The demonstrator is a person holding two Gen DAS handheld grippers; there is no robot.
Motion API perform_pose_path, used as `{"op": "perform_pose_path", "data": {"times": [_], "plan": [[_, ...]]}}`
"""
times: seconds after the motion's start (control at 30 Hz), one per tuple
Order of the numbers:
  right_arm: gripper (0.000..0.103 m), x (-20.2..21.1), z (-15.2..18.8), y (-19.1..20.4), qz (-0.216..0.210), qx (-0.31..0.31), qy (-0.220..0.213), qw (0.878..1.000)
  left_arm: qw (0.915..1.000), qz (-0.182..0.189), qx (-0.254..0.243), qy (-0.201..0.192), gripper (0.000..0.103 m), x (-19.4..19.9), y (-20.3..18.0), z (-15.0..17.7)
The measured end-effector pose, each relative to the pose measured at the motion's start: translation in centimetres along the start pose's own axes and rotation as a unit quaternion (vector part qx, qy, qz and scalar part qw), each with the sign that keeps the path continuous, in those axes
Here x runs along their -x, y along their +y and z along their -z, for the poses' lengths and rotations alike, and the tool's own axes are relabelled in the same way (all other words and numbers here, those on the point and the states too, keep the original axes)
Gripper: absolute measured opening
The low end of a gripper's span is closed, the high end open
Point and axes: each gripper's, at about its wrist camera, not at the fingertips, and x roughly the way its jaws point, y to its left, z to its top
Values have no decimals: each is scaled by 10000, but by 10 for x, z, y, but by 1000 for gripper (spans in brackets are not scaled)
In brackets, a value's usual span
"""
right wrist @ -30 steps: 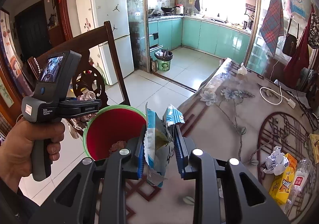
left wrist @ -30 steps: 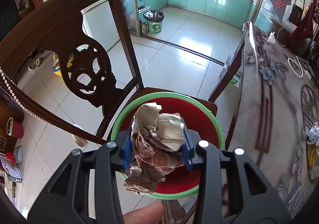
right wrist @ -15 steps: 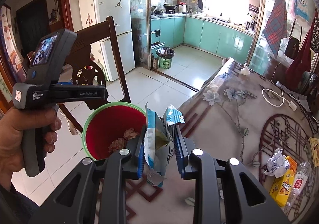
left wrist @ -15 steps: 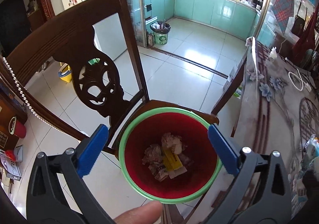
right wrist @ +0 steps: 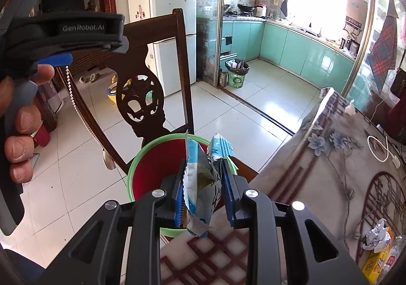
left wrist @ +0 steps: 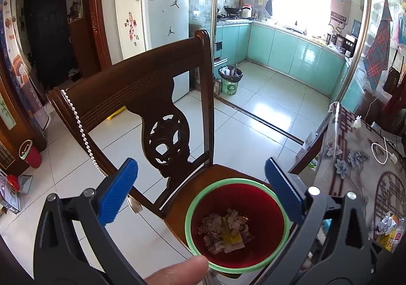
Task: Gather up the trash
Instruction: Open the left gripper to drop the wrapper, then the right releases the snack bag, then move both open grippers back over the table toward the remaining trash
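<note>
1. My left gripper [left wrist: 200, 193] is hanging above the chair with its jaws spread wide, holding nothing.
2. My right gripper [right wrist: 203, 193] is clamping a blue-and-white snack wrapper [right wrist: 203, 183] between its blue pads [right wrist: 179, 206]; the wrapper is sticking up past the tips and trailing below them.
3. The red bin [left wrist: 237, 225] with a green rim is sitting on the seat of the wooden chair [left wrist: 152, 87], just left of the table edge.
4. Crumpled paper scraps [left wrist: 224, 230] are lying on the bin floor, a yellow piece among them.
5. The wrapper is hovering over the near right part of the bin's rim in the right wrist view.
6. The chair's carved back is rising behind the bin, on its far side; a bead chain [left wrist: 81, 127] is draping down it at the left.
7. The floral table [right wrist: 317, 170] is stretching away on the right, carrying a white cable [right wrist: 380, 148], a crumpled white paper [right wrist: 376, 236] and a yellow carton [right wrist: 378, 257] near its right edge.
8. A second bin [left wrist: 229, 80] is standing far off at the kitchen doorway.
</note>
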Motion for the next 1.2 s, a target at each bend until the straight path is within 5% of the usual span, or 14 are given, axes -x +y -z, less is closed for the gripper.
{"op": "perform_pose_path", "data": {"times": [0.43, 0.57, 0.8, 1.2], "plan": [[31, -77, -12, 28, -189, 23, 403, 9990, 9973, -175, 715, -63, 98, 2, 52, -7], [44, -87, -12, 27, -224, -108, 520, 9983, 9965, -190, 806, -98, 98, 3, 57, -8], [90, -85, -17, 28, -293, -171, 445, 9984, 9965, -161, 811, -93, 98, 2, 55, -9], [96, -53, -12, 22, -245, -155, 213, 9994, 9969, -116, 775, -74, 98, 2, 51, -9]]}}
